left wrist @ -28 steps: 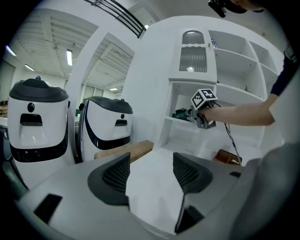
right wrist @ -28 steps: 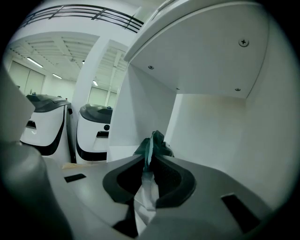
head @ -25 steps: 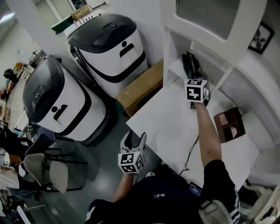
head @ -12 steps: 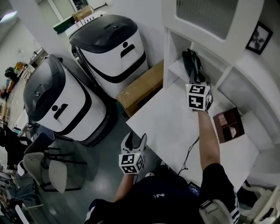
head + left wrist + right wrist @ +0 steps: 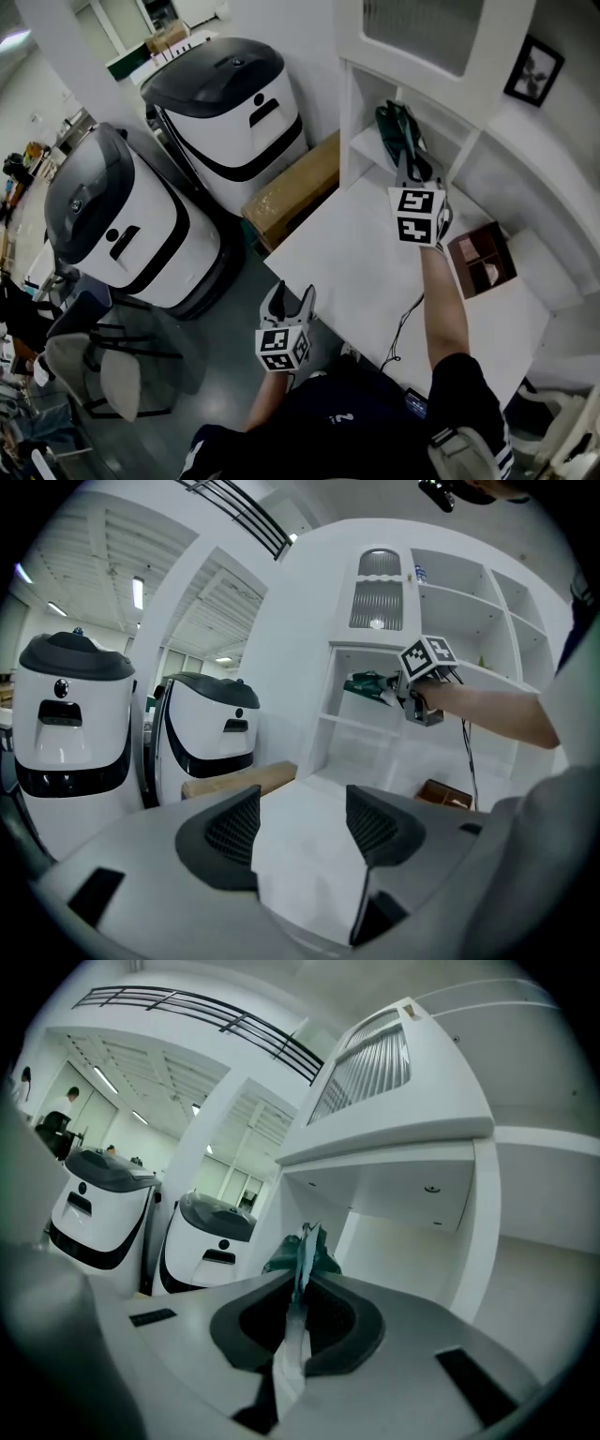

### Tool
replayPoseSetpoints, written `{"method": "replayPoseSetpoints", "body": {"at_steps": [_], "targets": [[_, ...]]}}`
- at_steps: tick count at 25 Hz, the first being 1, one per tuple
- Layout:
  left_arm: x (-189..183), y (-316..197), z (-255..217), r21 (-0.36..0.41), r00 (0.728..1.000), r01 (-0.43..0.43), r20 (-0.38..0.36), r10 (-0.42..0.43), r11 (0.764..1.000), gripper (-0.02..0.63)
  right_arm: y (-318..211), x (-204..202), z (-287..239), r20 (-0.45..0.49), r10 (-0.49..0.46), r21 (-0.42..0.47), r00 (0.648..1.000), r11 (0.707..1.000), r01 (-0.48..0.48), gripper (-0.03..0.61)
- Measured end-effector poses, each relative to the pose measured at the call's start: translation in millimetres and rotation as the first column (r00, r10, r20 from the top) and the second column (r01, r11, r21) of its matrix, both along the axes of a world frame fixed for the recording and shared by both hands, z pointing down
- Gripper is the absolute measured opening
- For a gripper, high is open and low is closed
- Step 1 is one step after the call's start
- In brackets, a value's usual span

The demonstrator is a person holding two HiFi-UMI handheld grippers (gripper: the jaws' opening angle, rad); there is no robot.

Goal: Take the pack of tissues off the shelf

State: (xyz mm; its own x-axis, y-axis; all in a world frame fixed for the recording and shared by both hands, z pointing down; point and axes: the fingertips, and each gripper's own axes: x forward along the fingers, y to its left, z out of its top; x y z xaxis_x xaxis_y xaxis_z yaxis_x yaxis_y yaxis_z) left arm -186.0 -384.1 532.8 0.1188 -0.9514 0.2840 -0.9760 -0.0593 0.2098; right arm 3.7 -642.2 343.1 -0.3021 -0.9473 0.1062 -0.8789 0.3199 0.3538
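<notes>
- White surface (image 5: 347, 272): a brown wooden box (image 5: 481, 262) sits at its right; a thin black cable (image 5: 403, 330) trails over the near edge.
- White shelf (image 5: 367, 148) stands along its far side.
- Grey floor (image 5: 211, 361): a cardboard box (image 5: 291, 192) lies left of the surface.

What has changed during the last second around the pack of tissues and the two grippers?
The right gripper, shut on the thin edge of the pack of tissues, has risen and drawn back slightly toward the person. The pack now hangs clear of the shelf board instead of lying on it. The left gripper has stayed where it was, open and empty.
</notes>
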Motion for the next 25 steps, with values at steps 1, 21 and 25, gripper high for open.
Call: {"method": "replayPoseSetpoints", "body": {"at_steps": [1,21,25], "targets": [[1,2,0,0.002,1.0,-0.003,-0.001,0.003,1.0,0.285,5,-1,-3,-0.003,-0.006,0.007,1.0,1.0,0.006,0.012],[8,45,-3,0.043,0.998,-0.055,0.005,0.055,0.998,0.285,115,-25,-34,-0.044,-0.046,0.102,0.998,0.994,0.051,0.012],[8,55,-6,0.057,0.997,-0.071,0.002,0.071,0.996,0.285,139,-24,-27,-0.077,-0.041,0.105,0.996,0.993,0.049,0.012]]}}
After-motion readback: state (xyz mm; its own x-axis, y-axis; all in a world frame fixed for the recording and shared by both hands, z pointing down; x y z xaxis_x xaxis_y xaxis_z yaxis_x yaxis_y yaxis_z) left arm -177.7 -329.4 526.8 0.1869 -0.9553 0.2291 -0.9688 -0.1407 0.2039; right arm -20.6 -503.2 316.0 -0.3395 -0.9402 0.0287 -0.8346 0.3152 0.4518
